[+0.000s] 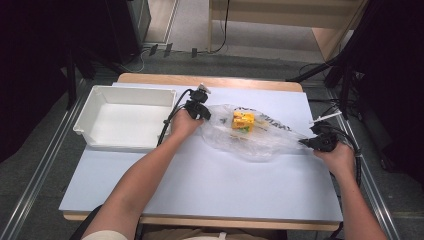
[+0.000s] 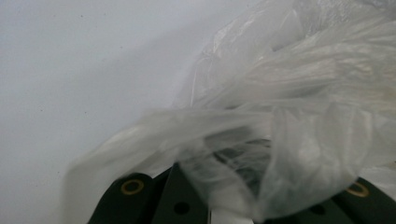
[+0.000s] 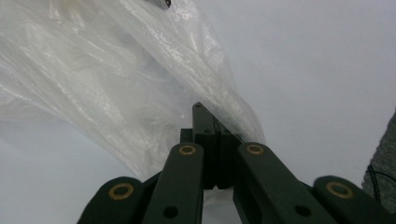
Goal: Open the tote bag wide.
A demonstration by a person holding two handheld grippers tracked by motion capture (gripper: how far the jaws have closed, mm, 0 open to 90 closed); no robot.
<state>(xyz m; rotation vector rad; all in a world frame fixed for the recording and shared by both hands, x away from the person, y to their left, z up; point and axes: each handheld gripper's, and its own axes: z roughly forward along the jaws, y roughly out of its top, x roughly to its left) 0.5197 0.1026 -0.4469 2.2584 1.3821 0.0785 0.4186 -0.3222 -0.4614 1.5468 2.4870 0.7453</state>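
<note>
A clear plastic bag (image 1: 260,137) lies stretched across the middle of the pale table (image 1: 200,185). Inside it sits a yellow box (image 1: 243,120) with green print. My left gripper (image 1: 204,115) is at the bag's left end, shut on the film, which drapes over its jaws as crumpled plastic bag (image 2: 261,140). My right gripper (image 1: 305,143) is at the bag's right end near the table's right edge. Its jaws are closed together on a pulled-out corner of the bag (image 3: 140,93). The film is drawn taut between the two grippers.
An empty white bin (image 1: 125,117) stands at the back left of the table, just left of my left hand. Cables trail from both grippers. Beyond the table's far edge are grey floor, dark stands and wooden furniture.
</note>
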